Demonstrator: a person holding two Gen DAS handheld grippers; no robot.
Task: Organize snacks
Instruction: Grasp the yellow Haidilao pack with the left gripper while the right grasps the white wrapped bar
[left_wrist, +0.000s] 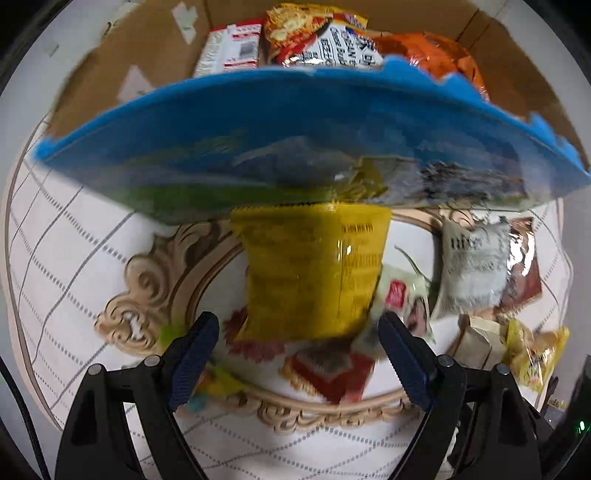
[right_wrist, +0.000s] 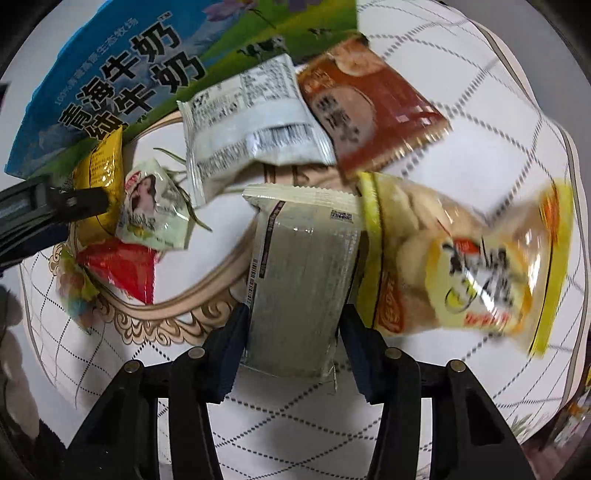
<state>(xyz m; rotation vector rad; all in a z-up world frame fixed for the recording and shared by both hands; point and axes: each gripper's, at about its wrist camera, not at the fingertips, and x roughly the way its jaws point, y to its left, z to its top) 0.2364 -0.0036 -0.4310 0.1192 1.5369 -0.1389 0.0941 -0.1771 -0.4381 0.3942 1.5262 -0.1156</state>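
Note:
Snack packets lie on a white patterned tablecloth. In the left wrist view my left gripper (left_wrist: 299, 354) is open, its fingers either side of the near end of a yellow packet (left_wrist: 310, 269). Behind it stands a blue and green milk carton flap (left_wrist: 295, 147) of a cardboard box holding noodle packs (left_wrist: 321, 40). In the right wrist view my right gripper (right_wrist: 291, 350) has its fingers against both sides of a pale grey-green wrapped pack (right_wrist: 299, 280). A yellow rice-cracker bag (right_wrist: 461, 266) lies just right of it. The left gripper (right_wrist: 55, 206) shows at the left edge.
A white packet (right_wrist: 251, 125) and a brown packet (right_wrist: 369, 103) lie beyond the pale pack. A small white-green sachet (right_wrist: 155, 210), a red packet (right_wrist: 122, 266) and a colourful candy wrapper (right_wrist: 74, 295) lie at left. The cardboard box wall (left_wrist: 140, 59) stands behind the carton.

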